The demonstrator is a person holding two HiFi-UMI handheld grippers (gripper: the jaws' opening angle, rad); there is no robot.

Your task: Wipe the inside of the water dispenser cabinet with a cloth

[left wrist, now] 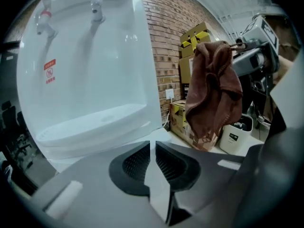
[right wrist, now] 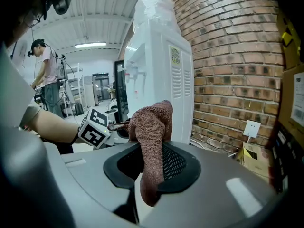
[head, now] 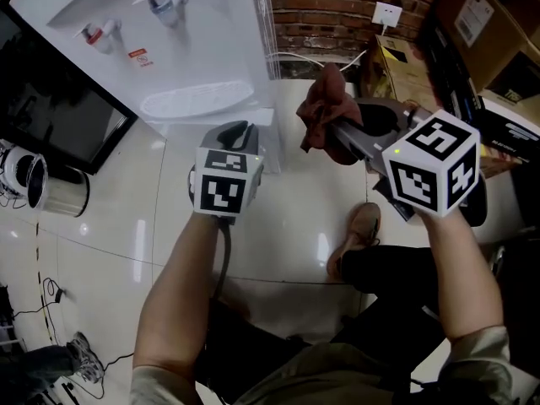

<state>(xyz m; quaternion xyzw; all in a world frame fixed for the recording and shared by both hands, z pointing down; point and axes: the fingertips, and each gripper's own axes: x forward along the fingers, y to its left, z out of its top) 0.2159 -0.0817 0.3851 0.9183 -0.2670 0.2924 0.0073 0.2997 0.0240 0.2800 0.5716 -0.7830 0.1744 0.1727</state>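
There is one white water dispenser (head: 160,49) with two taps, one red (head: 103,34) and one blue (head: 169,2), plus one brown cloth (head: 321,112) and two grippers. The right gripper (head: 337,132) has its fingers pinching the cloth. The cloth is bunched and hangs with its long axis up and down, a tail trailing between the fingers. It is in the air just right of the dispenser's side panel, not touching it. The left gripper (head: 236,130) points at the dispenser's front below the drip tray, its fingers drawn almost together on nothing. A brick wall (head: 337,7) with one socket (head: 387,12) runs behind, and cardboard boxes (head: 396,62) are stacked along it at the right. A black screen (head: 51,116) and a shiny metal canister (head: 51,184) are on the left of the tiled floor (head: 278,243). Another person (right wrist: 47,75) is working farther back.
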